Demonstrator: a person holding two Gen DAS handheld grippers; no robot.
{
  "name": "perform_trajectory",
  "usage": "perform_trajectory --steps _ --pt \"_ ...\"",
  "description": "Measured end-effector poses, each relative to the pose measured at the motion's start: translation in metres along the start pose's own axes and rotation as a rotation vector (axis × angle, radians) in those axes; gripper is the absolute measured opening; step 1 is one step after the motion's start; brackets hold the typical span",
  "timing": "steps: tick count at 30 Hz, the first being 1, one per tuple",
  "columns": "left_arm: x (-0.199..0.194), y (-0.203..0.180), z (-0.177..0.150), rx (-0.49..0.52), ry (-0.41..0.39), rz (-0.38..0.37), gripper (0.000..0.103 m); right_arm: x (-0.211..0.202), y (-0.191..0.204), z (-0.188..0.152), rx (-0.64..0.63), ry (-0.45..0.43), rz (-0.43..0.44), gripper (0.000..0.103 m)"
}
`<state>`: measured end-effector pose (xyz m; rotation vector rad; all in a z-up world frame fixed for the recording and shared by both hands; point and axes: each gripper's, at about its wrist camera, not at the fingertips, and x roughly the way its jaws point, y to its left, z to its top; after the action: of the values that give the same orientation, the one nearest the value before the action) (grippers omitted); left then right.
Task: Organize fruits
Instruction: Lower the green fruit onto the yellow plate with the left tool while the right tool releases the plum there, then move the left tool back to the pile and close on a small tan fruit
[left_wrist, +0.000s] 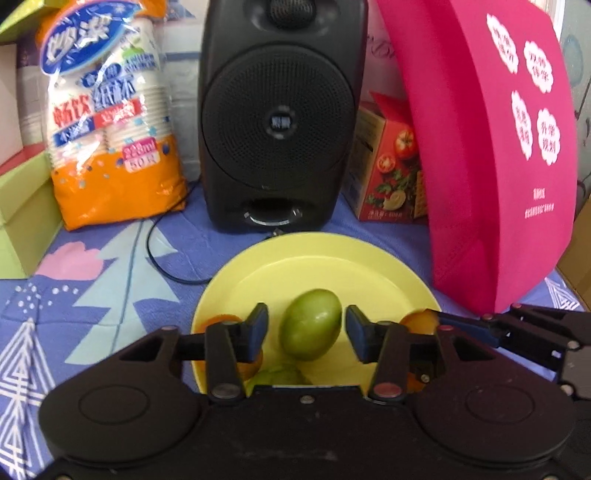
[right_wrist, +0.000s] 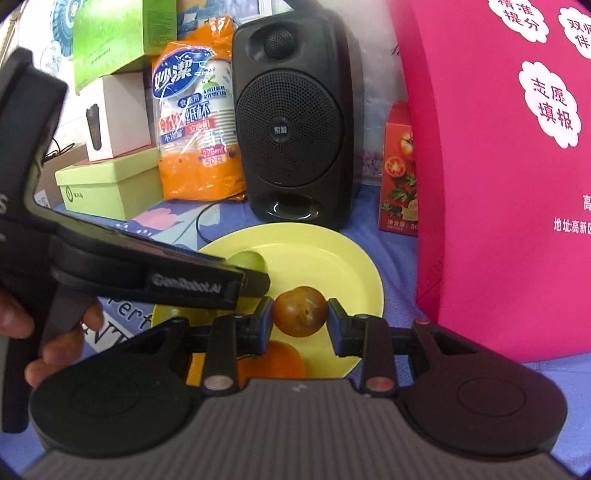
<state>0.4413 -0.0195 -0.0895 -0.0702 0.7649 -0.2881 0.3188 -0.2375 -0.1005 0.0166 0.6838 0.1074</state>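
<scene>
A yellow plate lies on the patterned cloth in front of the speaker. Over it, a green oval fruit sits between the fingers of my left gripper; a gap shows on each side of it, so the gripper is open. An orange fruit and another green fruit lie on the plate beneath. My right gripper is shut on a round brownish fruit above the plate, with an orange fruit below it. The left gripper reaches in from the left.
A black speaker stands behind the plate, its cable looping over the cloth. A bag of paper cups and green boxes stand at left. A tomato carton and a tall pink bag crowd the right.
</scene>
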Motion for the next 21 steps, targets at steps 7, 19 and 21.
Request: perform_trajectory --steps 7,19,21 --pt "-0.051 -0.001 -0.012 0.066 -0.06 0.041 0.058 -0.029 0.0 0.001 -0.006 -0.041 -0.015 0.042" --pt "-0.154 0.003 -0.106 0.049 -0.126 0.041 0.058 -0.133 0.008 -0.057 -0.002 -0.076 0.02 0.042" --pt "-0.167 -0.001 -0.124 0.066 -0.136 0.054 0.058 -0.147 0.015 -0.073 -0.016 -0.067 0.035 0.042"
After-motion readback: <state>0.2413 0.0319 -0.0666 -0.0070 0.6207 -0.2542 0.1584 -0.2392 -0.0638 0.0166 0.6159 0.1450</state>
